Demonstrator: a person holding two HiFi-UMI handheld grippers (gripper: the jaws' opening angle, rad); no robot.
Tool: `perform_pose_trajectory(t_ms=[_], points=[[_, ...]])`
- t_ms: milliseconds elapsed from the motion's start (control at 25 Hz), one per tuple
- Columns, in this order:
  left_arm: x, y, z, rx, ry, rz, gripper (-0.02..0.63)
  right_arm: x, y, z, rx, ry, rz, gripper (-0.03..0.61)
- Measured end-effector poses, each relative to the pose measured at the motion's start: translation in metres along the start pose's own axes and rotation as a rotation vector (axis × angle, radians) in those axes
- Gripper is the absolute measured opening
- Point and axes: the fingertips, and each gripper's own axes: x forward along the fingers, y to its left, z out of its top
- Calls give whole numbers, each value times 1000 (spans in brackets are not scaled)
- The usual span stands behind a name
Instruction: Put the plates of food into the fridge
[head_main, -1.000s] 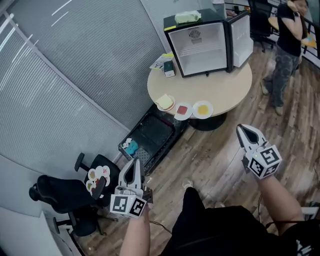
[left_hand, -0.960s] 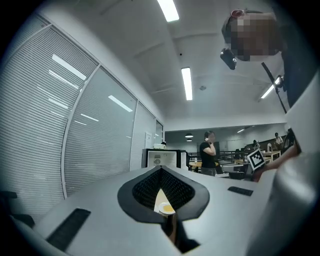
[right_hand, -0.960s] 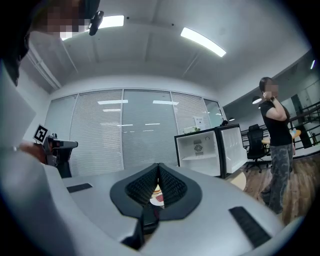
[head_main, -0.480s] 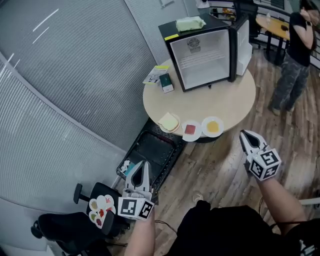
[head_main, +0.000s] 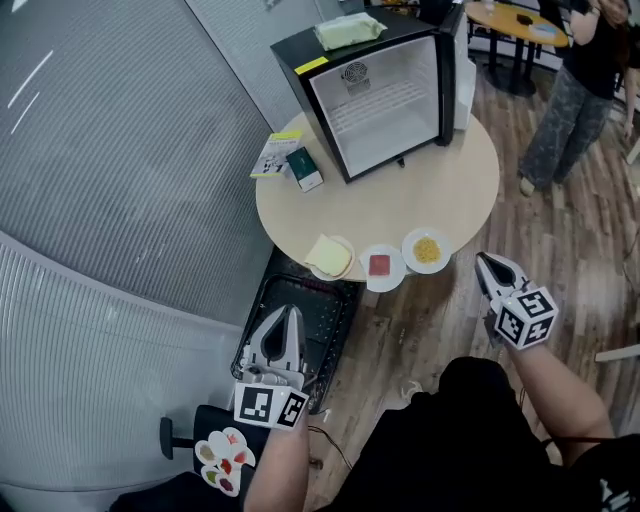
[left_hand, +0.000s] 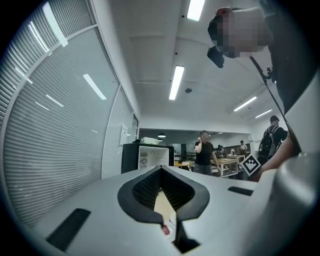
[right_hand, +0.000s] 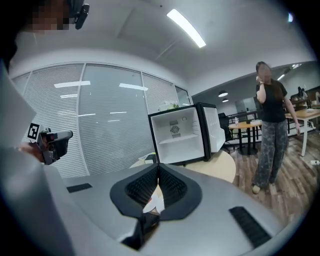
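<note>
Three small white plates sit in a row at the near edge of the round wooden table (head_main: 400, 200): one with bread (head_main: 330, 257), one with red food (head_main: 381, 266), one with yellow food (head_main: 427, 250). Behind them the black mini fridge (head_main: 380, 100) stands with its door swung open and white shelves bare; it also shows in the right gripper view (right_hand: 182, 135). My left gripper (head_main: 289, 314) hovers shut and empty, short of the table on the left. My right gripper (head_main: 484, 262) is shut and empty just right of the yellow plate, apart from it.
A black tray (head_main: 262, 320) lies on the floor under the table's near left. A green box (head_main: 305, 168) and a booklet (head_main: 272, 153) lie beside the fridge, a green cloth (head_main: 350, 30) on top. A person (head_main: 570, 90) stands at the far right. A blinds-covered glass wall runs along the left.
Both grippers have come closer to the table and its plates, the right one now level with the yellow plate. The office chair has slid out of view. Both jaws stayed shut.
</note>
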Motion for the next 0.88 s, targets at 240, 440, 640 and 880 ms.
perform_pose_trajectory(t_ms=[240,440,640,880], points=[[44,5,-13,3,25,-105,3,21,-12,-38,100,62,-22,14],[81,10,-16,33,56,-140,3,46,-36,-85,220,98,-87,139],[100,3,-22,57,79,-213,3,75,-54,-145,340,164,-147,236],[114,6,-42,70,104,-243,3,109,-74,-200,650,160,-208,256]])
